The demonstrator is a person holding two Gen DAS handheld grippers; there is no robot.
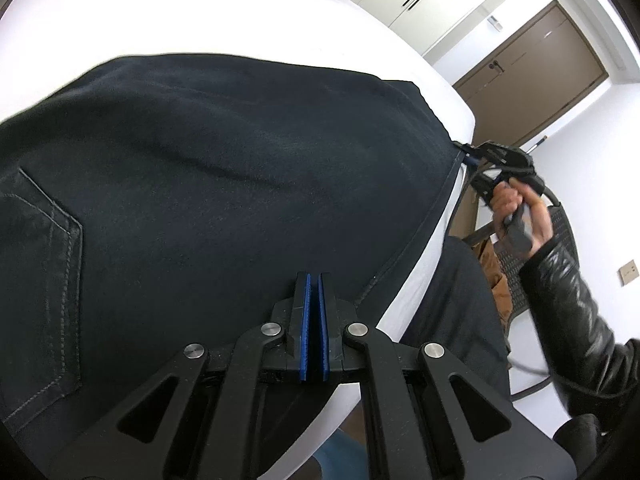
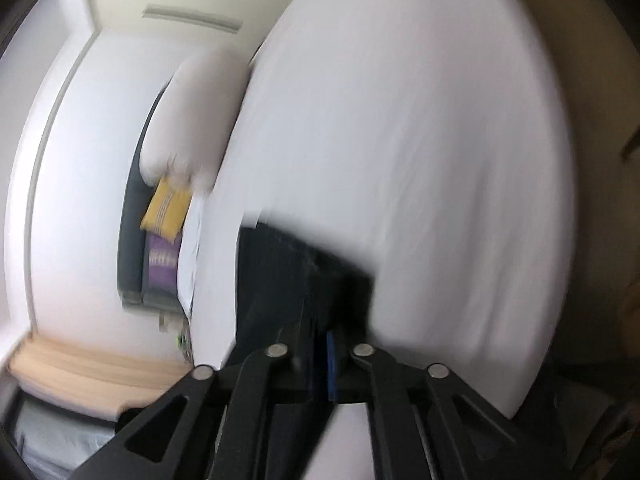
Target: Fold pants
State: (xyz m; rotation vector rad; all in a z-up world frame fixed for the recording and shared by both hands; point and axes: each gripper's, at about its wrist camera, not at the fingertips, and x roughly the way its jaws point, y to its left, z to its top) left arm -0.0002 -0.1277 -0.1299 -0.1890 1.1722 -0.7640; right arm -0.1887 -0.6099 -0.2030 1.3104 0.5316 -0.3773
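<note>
Both grippers are clamped on the pants (image 1: 208, 168), spread over the white bed (image 1: 240, 20): left gripper (image 1: 314, 284) pinches the near edge by the back pocket (image 1: 40, 248), right gripper (image 1: 470, 156) pinches the far-right hem. Probably best to keep that hem taut and level while carrying it over.

The pants (image 1: 224, 168) are dark matt denim with pale stitching. The bed (image 1: 208, 12) sheet is smooth white cloth. The sleeve (image 1: 568, 304) looks like glossy black leather; the door (image 1: 532, 76) is matt brown wood.
</note>
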